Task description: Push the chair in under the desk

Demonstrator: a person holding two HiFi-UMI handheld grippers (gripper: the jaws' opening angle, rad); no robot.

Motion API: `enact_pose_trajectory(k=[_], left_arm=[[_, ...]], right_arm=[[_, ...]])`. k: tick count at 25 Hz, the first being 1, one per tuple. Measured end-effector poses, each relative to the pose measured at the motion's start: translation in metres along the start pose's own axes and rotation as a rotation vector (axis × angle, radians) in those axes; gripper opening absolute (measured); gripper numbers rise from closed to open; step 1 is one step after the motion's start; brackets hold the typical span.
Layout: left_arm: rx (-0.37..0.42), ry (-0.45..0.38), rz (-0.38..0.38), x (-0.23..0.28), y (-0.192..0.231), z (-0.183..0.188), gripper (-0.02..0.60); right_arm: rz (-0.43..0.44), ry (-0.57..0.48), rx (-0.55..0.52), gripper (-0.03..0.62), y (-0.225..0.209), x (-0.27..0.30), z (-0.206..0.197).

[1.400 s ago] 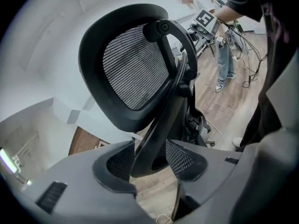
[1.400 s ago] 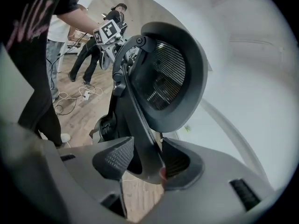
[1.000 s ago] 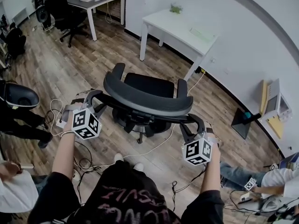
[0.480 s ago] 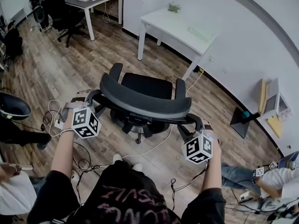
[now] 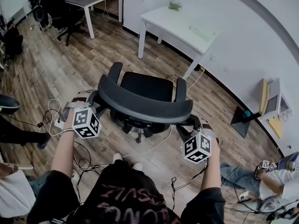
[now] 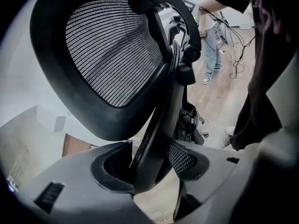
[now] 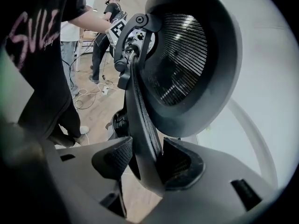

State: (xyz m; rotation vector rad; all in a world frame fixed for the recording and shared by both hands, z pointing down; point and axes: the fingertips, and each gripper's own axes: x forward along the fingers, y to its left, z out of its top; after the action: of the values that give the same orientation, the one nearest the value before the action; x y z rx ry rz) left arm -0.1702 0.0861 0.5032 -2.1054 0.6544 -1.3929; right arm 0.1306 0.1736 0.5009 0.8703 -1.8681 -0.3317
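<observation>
Head view: a person stands behind a black mesh-backed chair (image 5: pixel 145 90), a gripper in each hand set at either end of its curved backrest. The chair rests on the wooden floor (image 5: pixel 70 64), its seat turned toward the white desk (image 5: pixel 175 24) by the wall but well apart from it, not under it. The left gripper (image 5: pixel 92 98) sits at the backrest's left end and the right gripper (image 5: pixel 192 124) at its right end, both angled downward.

Left gripper view shows the backrest's dark frame edge standing between the jaws, which have just been opening; a gap shows beside one pad, so they do not clamp it. Right gripper view shows much the same: the frame edge sits between jaws that have just been opening, lying close against one pad but not pinched.

Loose cables (image 5: pixel 50 116) trail over the floor beside the person's left arm, and a second desk (image 5: pixel 91 0) stands in the far corner.
</observation>
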Motion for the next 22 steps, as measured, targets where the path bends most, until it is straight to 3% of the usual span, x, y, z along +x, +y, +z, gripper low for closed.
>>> enact_pose_trajectory(k=[22], left_arm=[[0.0,-0.009,0.006,0.009,0.011,-0.01,0.258]], right_arm=[[-0.022,-0.007,0.018,0.235,-0.004,0.012,0.008]])
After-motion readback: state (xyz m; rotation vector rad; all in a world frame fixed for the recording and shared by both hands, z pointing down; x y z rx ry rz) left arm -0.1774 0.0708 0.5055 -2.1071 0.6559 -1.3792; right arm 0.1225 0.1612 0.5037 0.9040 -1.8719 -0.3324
